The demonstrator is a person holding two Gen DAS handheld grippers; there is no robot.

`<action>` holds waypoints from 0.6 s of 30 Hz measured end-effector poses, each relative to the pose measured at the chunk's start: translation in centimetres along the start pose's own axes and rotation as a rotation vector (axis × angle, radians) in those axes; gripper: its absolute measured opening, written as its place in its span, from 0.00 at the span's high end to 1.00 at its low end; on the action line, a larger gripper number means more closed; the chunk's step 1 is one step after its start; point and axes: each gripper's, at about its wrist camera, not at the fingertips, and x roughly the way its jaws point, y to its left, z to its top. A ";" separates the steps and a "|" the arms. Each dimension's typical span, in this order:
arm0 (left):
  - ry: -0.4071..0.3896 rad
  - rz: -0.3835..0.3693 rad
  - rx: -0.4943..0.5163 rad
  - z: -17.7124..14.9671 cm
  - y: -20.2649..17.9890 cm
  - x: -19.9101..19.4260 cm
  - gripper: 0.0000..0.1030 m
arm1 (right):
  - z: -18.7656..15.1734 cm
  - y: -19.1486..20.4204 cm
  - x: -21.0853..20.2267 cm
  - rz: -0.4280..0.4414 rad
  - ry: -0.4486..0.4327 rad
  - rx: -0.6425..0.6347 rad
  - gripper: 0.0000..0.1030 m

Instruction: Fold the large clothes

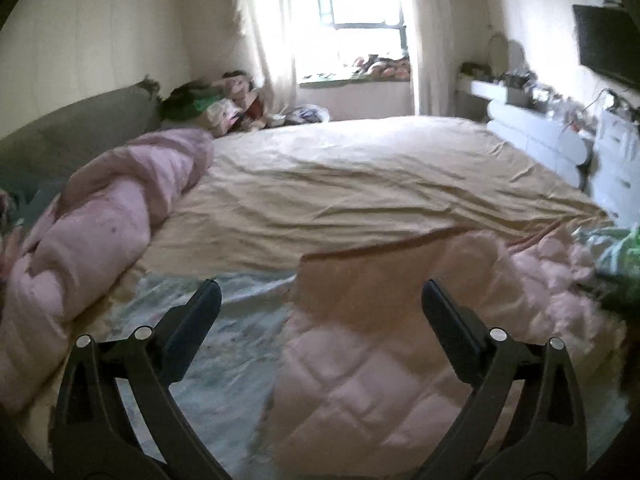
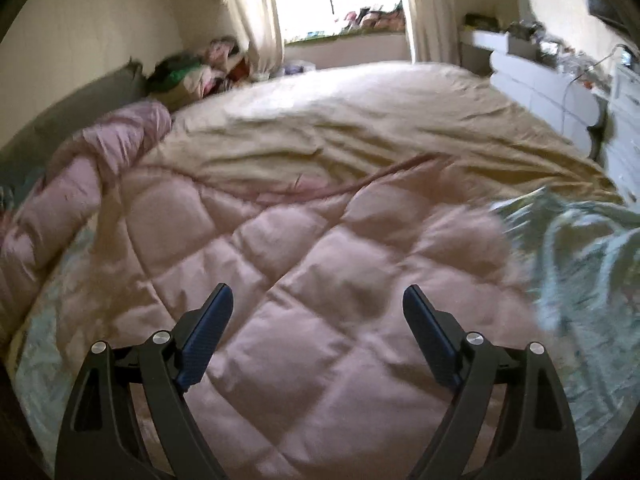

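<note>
A pink quilted garment [image 2: 312, 280] lies spread on the bed, filling the near half of the right wrist view. In the left wrist view the same pink quilted garment [image 1: 380, 340] lies at lower right, its far edge folded. My left gripper [image 1: 320, 292] hangs open above its left edge, with nothing between the fingers. My right gripper [image 2: 318, 296] also stands open above the quilted cloth, nothing pinched. A pale green patterned cloth [image 2: 580, 260] lies beside the garment on the right, and the pale green patterned cloth [image 1: 224, 340] shows under the left gripper.
A rolled pink duvet [image 1: 100, 220] lies along the bed's left side by a grey headboard [image 1: 80, 128]. A beige sheet [image 1: 360, 184] covers the far bed. Piled clothes [image 1: 224, 100] sit in the far corner; white drawers [image 1: 540, 140] stand at right.
</note>
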 end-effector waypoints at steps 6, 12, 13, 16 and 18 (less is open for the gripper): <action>0.091 -0.014 -0.036 -4.3 1.3 2.6 0.09 | -0.5 -4.6 -4.0 -0.074 -0.032 0.005 0.14; 0.218 -0.042 -0.064 -8.6 1.7 6.4 0.09 | -2.3 -8.1 -3.6 -0.121 0.014 0.047 0.14; 0.236 -0.050 -0.074 -9.1 1.8 6.8 0.09 | -2.5 -8.5 -3.1 -0.116 0.026 0.053 0.14; 0.269 -0.088 -0.117 -10.1 1.8 7.9 0.09 | -2.5 -9.3 -1.5 -0.082 0.046 0.079 0.14; 0.285 -0.085 -0.124 -10.4 1.7 8.5 0.09 | -2.2 -9.7 -0.3 -0.102 0.062 0.098 0.14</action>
